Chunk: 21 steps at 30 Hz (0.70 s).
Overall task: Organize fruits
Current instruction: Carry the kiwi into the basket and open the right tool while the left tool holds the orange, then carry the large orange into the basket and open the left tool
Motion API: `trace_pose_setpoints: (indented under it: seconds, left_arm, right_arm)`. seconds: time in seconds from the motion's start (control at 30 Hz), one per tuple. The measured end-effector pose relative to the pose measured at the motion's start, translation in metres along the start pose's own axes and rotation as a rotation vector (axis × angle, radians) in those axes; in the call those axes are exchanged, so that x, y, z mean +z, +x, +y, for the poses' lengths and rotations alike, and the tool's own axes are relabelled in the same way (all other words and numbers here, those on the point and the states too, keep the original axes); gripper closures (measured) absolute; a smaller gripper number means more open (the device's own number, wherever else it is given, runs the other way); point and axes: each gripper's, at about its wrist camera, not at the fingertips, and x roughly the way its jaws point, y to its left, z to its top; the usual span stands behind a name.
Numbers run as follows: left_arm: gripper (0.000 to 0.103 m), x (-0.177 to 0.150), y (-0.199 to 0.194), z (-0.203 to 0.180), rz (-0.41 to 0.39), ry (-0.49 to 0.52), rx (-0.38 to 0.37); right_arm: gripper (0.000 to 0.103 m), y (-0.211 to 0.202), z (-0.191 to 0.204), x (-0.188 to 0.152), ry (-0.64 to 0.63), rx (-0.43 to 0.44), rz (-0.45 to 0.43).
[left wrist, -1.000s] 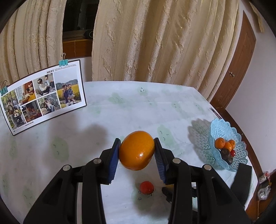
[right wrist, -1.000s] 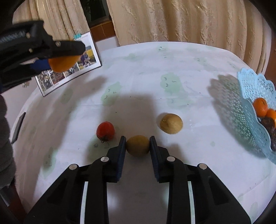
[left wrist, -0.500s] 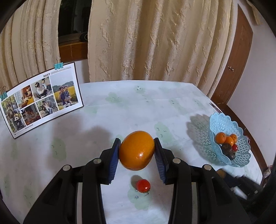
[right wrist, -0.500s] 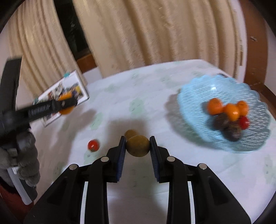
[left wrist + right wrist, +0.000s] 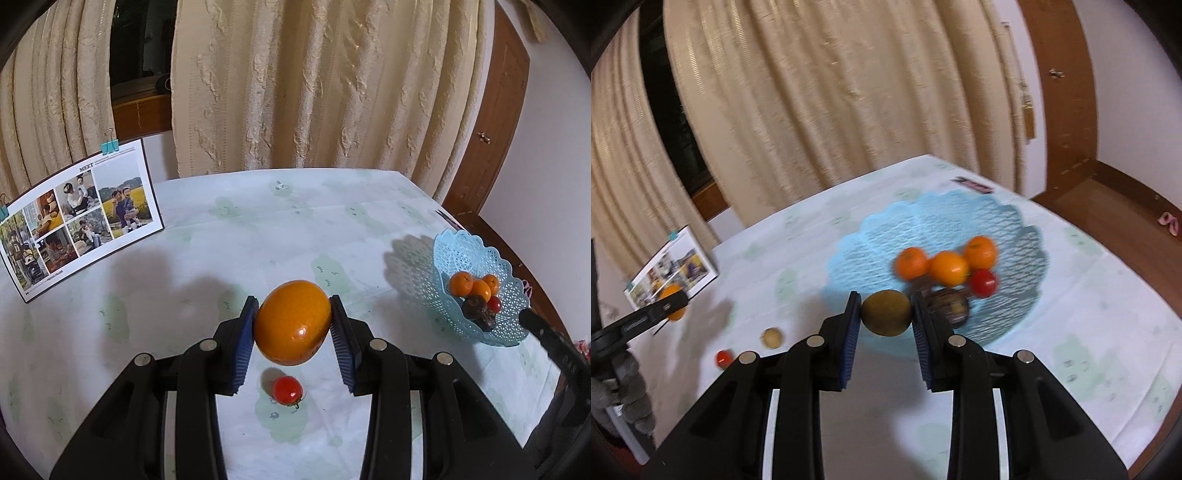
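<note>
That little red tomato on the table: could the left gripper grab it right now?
Probably not yet. The left gripper has its fingers shut on a big orange fruit, so nothing else fits between them. The tomato lies clear on the tablecloth just below, otherwise unblocked.

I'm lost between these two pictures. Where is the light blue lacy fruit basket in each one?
Left wrist view: the blue basket sits far right on the table, past the big orange fruit held in the left gripper.
Right wrist view: the basket fills the centre, just behind the brown fruit held in the right gripper.
Shared landmark: the photo board with blue clips.
</note>
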Motion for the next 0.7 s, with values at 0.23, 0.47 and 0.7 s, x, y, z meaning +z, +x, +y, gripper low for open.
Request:
trace_pose_setpoints:
  seconds: [0.23, 0.47, 0.7]
  left_arm:
    - [0.064, -0.001, 0.001, -0.004, 0.002, 0.008, -0.002]
    - [0.064, -0.004, 0.005, -0.012, 0.011, 0.029, 0.0]
    - [0.064, -0.006, 0.01, -0.032, 0.026, 0.057, -0.021]
  right_arm:
    - [0.073, 0.009, -0.028, 0.006, 0.048, -0.08, -0.012]
    - [0.05, 0.002, -0.04, 0.002, 0.08, -0.117, -0.056]
    - [0.04, -0.018, -0.046, -0.009, 0.095, -0.191, -0.156]
